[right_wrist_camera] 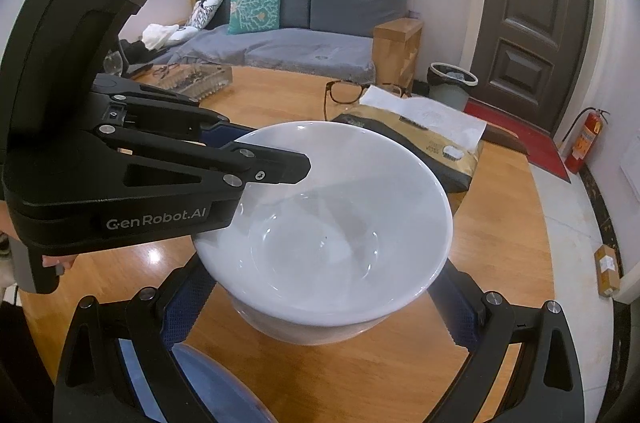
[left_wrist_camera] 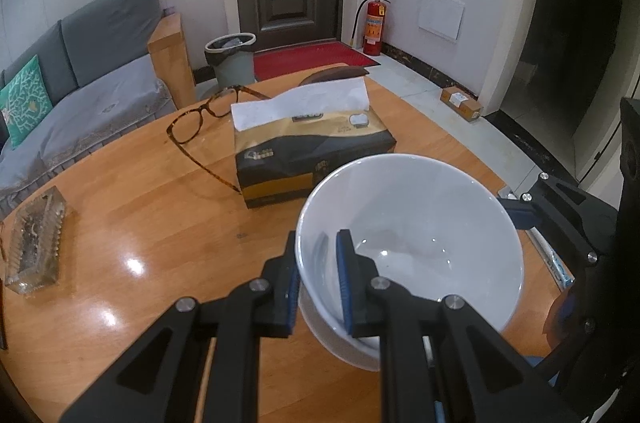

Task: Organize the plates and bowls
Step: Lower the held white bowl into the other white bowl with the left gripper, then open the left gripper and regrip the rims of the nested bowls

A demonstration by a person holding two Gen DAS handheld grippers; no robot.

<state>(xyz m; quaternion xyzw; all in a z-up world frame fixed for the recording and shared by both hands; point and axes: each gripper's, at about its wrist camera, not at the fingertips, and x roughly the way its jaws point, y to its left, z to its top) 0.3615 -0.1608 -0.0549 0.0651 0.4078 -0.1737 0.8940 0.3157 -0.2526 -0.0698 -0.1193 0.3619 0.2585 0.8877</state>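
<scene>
A white bowl (left_wrist_camera: 420, 223) is tilted and nested in a second white bowl (left_wrist_camera: 340, 347) on the round wooden table. My left gripper (left_wrist_camera: 318, 287) is shut on the upper bowl's near rim, one finger outside, one inside. In the right wrist view the upper bowl (right_wrist_camera: 328, 219) rests in the lower bowl (right_wrist_camera: 312, 333), with the left gripper (right_wrist_camera: 256, 163) clamped on its left rim. My right gripper (right_wrist_camera: 316, 323) is open, its fingers on either side of the lower bowl, not touching. A pale plate's edge (right_wrist_camera: 208, 383) shows at the bottom left.
A tissue box (left_wrist_camera: 312, 151) stands just behind the bowls, glasses (left_wrist_camera: 200, 119) to its left. A glass ashtray (left_wrist_camera: 36, 235) sits at the table's left. The table edge (left_wrist_camera: 440, 111) curves behind the box; sofa, bin and door lie beyond.
</scene>
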